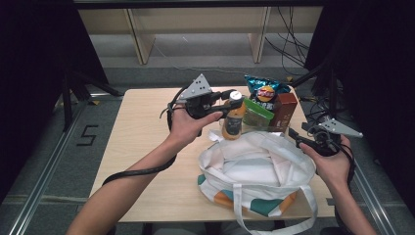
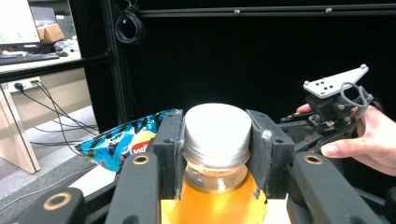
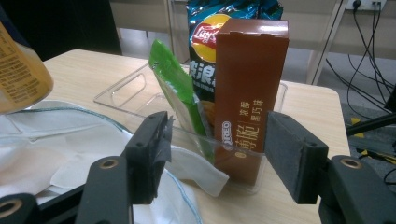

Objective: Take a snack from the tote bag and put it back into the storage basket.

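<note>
With the left gripper (image 1: 226, 101) clamped just under the white cap of the orange juice bottle (image 1: 233, 120) and the right gripper (image 3: 215, 154) hanging open near the tote bag (image 1: 254, 171), that skinny neck hold looked likely to let the bottle swing or slip.

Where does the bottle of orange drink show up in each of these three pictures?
High view: the orange bottle sits upper centre, its neck in the left gripper, just above the white bag.
Left gripper view: bottom centre, white cap clamped between the black jaws.
Right gripper view: a sliver at the left edge.
Shared landmark: the blue crisp bag.
</note>
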`<control>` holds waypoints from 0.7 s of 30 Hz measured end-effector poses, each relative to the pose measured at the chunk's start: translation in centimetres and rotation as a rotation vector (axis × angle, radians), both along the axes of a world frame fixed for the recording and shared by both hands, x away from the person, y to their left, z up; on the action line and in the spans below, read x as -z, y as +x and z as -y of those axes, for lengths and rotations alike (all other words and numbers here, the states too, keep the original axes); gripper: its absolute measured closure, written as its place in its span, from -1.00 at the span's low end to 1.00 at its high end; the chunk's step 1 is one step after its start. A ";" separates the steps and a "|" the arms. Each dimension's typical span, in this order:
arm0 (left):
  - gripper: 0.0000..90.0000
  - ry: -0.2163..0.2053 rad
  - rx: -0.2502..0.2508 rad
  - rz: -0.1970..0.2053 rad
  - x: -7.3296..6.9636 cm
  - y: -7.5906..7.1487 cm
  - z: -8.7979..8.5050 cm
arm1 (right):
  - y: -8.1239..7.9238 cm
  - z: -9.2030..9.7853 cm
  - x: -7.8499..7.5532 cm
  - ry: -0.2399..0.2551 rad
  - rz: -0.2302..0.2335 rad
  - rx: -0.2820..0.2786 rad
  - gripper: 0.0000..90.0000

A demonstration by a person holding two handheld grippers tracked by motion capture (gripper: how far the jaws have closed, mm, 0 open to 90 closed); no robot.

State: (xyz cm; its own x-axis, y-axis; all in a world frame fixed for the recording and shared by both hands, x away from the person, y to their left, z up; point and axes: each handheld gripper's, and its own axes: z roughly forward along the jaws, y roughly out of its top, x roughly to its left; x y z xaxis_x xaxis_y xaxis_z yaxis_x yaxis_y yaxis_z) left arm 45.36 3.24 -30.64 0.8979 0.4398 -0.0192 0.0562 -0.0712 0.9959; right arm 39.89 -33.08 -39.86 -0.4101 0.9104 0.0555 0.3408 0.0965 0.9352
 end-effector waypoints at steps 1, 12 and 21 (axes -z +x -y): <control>0.31 0.000 -0.002 -0.001 0.0 0.1 0.0 | 0.0 0.0 0.0 0.000 0.000 0.000 -0.07; 0.31 0.005 -0.008 0.010 0.1 0.9 -0.2 | -0.1 -0.1 -0.1 0.000 -0.020 0.007 -0.07; 0.31 0.013 -0.015 0.013 0.3 1.7 -0.1 | -0.1 0.0 -0.1 0.006 -0.022 0.011 -0.07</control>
